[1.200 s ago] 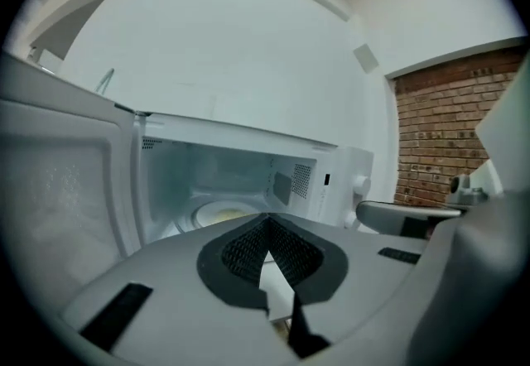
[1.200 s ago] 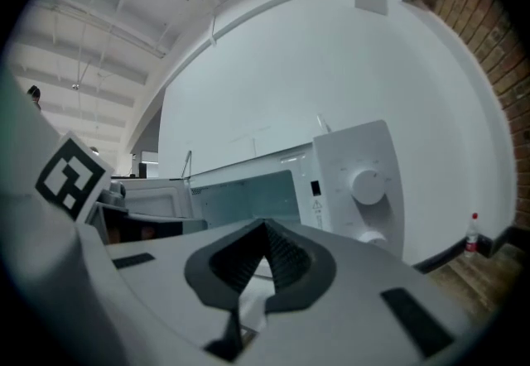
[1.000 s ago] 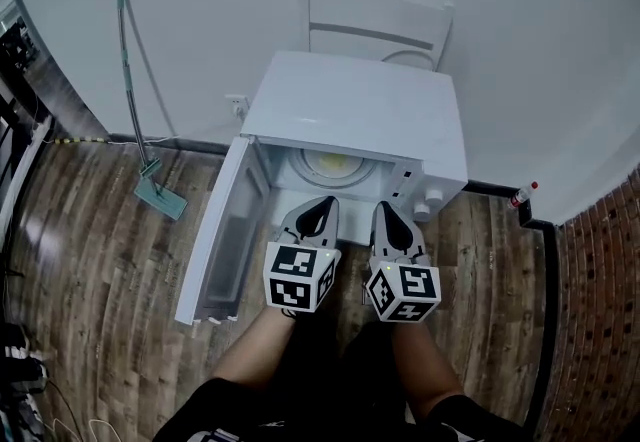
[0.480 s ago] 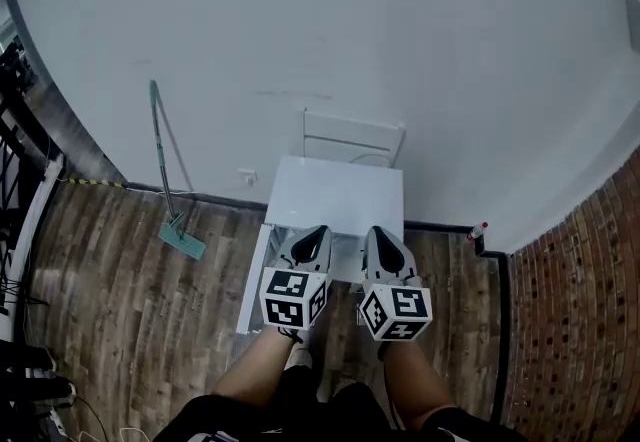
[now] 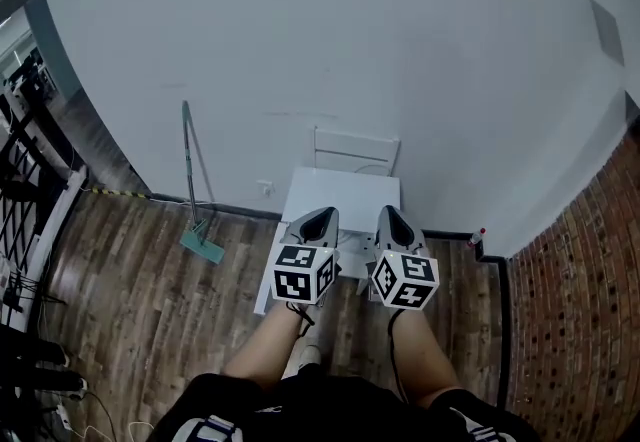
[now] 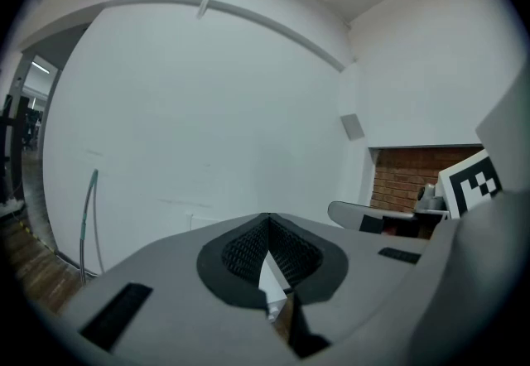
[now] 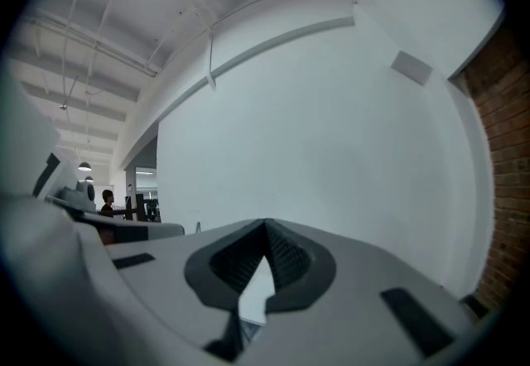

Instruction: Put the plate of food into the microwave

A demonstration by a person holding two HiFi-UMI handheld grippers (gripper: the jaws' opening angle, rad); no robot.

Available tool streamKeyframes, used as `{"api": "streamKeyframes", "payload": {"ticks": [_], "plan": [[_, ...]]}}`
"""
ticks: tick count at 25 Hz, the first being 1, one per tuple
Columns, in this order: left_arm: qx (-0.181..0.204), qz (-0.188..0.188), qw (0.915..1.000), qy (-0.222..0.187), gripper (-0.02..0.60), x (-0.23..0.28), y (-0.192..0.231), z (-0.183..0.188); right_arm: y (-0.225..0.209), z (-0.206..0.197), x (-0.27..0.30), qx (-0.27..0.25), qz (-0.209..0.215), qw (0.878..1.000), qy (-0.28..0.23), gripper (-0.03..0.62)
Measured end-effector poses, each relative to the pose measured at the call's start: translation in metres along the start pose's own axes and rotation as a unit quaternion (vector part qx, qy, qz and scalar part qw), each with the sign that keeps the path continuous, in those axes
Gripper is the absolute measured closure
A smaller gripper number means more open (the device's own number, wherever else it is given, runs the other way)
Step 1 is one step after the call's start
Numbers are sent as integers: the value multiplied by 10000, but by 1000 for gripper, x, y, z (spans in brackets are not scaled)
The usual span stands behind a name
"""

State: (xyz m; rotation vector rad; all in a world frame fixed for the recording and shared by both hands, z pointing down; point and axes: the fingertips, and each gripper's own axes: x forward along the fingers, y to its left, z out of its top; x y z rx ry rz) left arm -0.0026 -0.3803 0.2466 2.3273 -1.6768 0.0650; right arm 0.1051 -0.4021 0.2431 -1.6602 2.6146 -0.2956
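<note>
The white microwave [image 5: 342, 190] stands low on the floor against the white wall, and I look down on its top. Its door [image 5: 263, 298] hangs open to the left. Both grippers are held side by side above its front and cover the opening, so the plate of food is hidden. The left gripper [image 5: 321, 215] is shut with nothing between its jaws, and its tips [image 6: 267, 216] meet in the left gripper view. The right gripper [image 5: 391, 211] is likewise shut and empty, its tips [image 7: 265, 224] closed together and pointing at the bare wall.
A white chair [image 5: 356, 151] stands behind the microwave. A green mop [image 5: 191, 182] leans on the wall to the left. A small bottle [image 5: 477, 236] sits by the baseboard at right, next to a brick wall [image 5: 590, 310]. The floor [image 5: 140, 310] is wood planks.
The head view has pulled up and back, so the microwave looks smaller and farther away. The plate seen inside it a second ago is now covered by the grippers. Both grippers stay shut.
</note>
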Motion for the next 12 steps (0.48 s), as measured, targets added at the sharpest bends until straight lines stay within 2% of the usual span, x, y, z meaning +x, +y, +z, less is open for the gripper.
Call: {"api": "streamKeyframes", "payload": {"ticks": [5, 12], "plan": [[-21, 54, 9999, -84, 583, -21, -14, 4, 1, 14, -18, -34, 88, 9998, -170, 589], [-183, 68, 9998, -61, 583, -37, -31, -2, 0, 13, -37, -25, 246, 9996, -168, 589]]}}
